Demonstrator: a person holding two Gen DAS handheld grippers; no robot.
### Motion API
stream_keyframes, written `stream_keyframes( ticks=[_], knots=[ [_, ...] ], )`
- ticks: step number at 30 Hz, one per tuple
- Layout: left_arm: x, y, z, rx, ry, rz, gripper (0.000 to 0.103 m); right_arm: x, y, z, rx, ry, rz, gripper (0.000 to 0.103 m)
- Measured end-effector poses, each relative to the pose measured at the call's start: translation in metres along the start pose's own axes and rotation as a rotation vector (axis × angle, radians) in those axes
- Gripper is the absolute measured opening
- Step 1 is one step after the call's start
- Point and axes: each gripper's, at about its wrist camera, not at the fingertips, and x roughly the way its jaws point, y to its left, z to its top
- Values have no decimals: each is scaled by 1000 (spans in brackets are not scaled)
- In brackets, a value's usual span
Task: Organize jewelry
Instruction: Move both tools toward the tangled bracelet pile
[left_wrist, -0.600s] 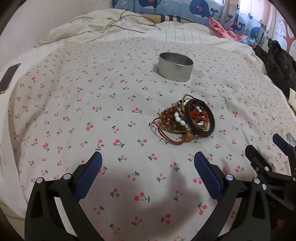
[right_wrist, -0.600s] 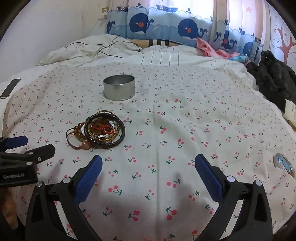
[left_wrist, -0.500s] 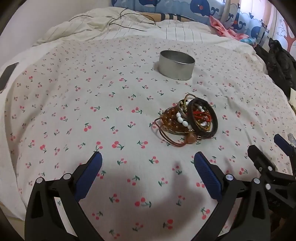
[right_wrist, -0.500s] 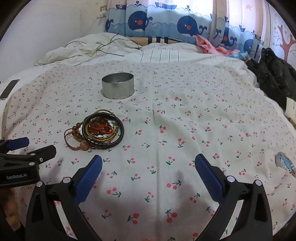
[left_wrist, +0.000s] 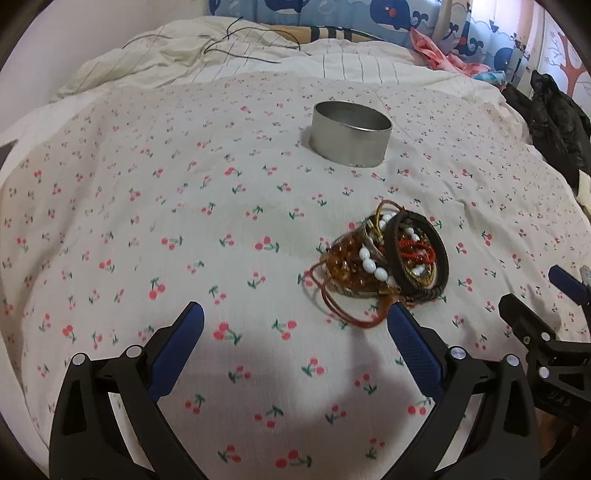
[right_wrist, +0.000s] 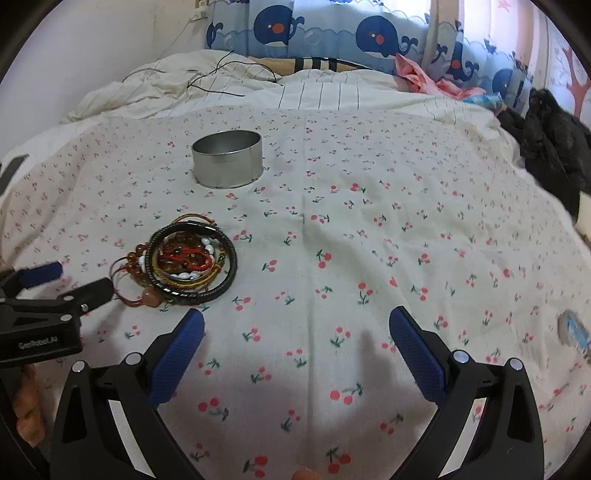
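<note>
A pile of bracelets (left_wrist: 388, 258) lies on the cherry-print sheet: black braided bands, white beads, amber beads, red cord. It also shows in the right wrist view (right_wrist: 184, 262). A round silver tin (left_wrist: 351, 133), open and empty as far as I can see, stands behind the pile and shows in the right wrist view too (right_wrist: 227, 158). My left gripper (left_wrist: 295, 350) is open and empty, just short of the pile, its right finger near the red cord. My right gripper (right_wrist: 295, 350) is open and empty, to the right of the pile.
The cherry-print sheet (right_wrist: 369, 221) covers the bed. A rumpled striped duvet with black cables (right_wrist: 221, 85) lies at the back. Dark clothing (right_wrist: 554, 140) sits at the right edge. A small blue-white object (right_wrist: 574, 330) lies on the sheet at right.
Both grippers have moved forward toward the bracelet pile and tin, which now look larger and nearer. Jaws stay open. Nothing on the sheet has moved.
</note>
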Motion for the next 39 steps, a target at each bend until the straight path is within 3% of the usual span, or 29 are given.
stream_keyframes(
  ticks=[8,18,27,39],
  knots=[
    [11,8,7,-41,39,-7,96,10,2,7,-15,9,11,96],
    [16,13,7,-46,36,54,96,13,3,11,-16,-2,34,96],
    [9,6,4,11,15,111,96,8,-1,7,12,-18,47,96],
    [7,4,1,16,19,84,96,13,4,2,-6,-9,48,96]
  ],
)
